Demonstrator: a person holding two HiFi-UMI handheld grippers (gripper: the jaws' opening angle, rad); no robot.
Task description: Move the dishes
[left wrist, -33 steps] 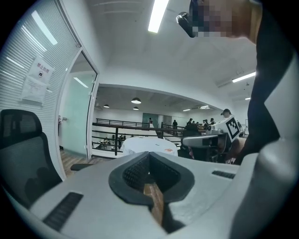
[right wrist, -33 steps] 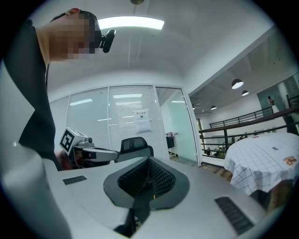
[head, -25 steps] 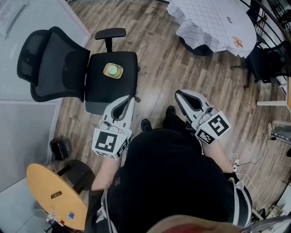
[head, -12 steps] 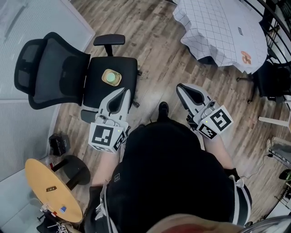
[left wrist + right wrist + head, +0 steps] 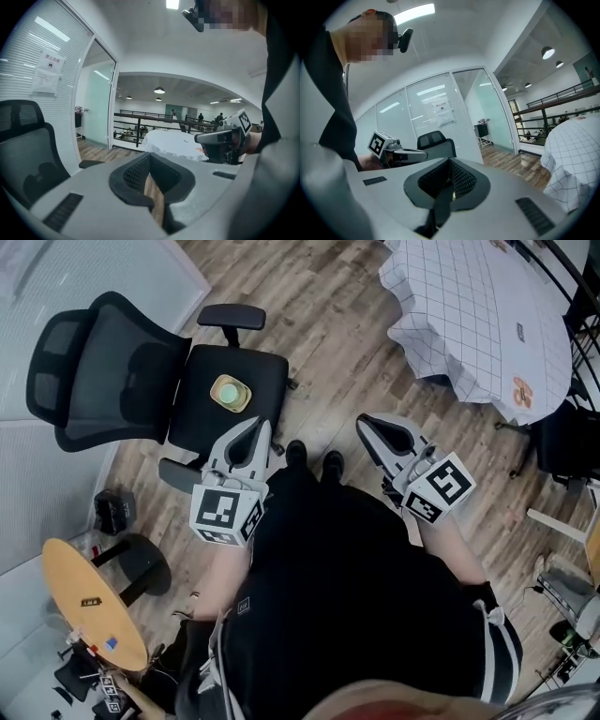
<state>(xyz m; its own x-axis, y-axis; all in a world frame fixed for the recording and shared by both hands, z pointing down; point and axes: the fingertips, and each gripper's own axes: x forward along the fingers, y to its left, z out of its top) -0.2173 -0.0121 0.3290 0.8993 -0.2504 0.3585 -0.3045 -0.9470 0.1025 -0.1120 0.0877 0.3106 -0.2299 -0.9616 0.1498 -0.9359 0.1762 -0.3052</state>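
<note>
**Both grippers empty; dish waits on chair seat**

We find the left gripper [image 5: 251, 434] and right gripper [image 5: 375, 430] held at waist level. Each has its jaws drawn together on nothing, which we judge a ready posture, not yet a reach. A small yellowish dish [image 5: 230, 392] with a green centre sits on the office chair [image 5: 258, 367] seat, near the left gripper's tips. The cloth-covered table [image 5: 469, 306] stands well apart, and its items are too small to identify.

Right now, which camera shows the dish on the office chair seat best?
The head view: it looks down on the dish, tan with a green centre, sitting on the office chair's seat. The left gripper view shows only the chair's backrest and armrest; the right gripper view only its backrest. Neither shows the dish.
</note>
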